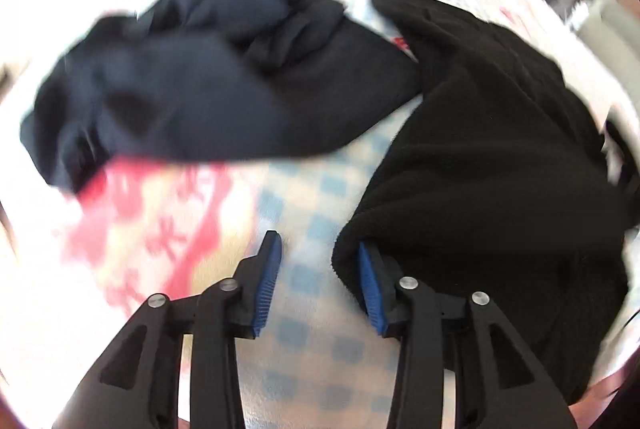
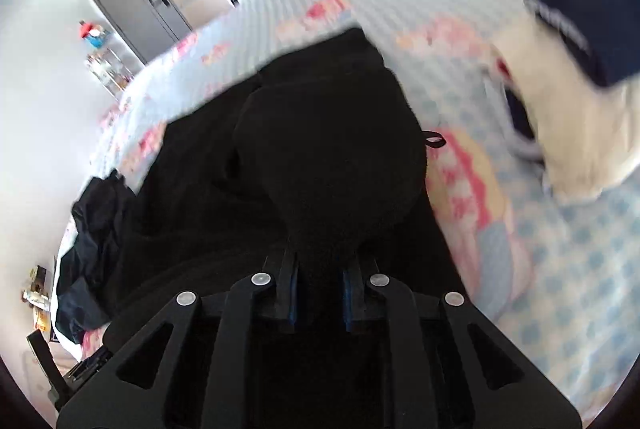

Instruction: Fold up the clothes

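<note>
Bright room, white walls point(image 2: 36, 69), grey cabinet point(image 2: 136, 9), bed with floral checked sheet point(image 2: 560, 249), cream pillow point(image 2: 560, 133)

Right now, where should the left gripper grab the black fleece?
Take the fleece by its rounded near edge, beside the left gripper. Come from the bare checked sheet side: that edge lies against one open pad with nothing between the pads.

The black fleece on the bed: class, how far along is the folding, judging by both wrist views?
Done: nothing looks folded; the black fleece lies rumpled on the bed, and the navy garment beside it is still crumpled. In hand: the right gripper is shut on a bunch of the fleece; the left gripper stands open at its edge, gripping nothing. Left: fold both garments.
</note>
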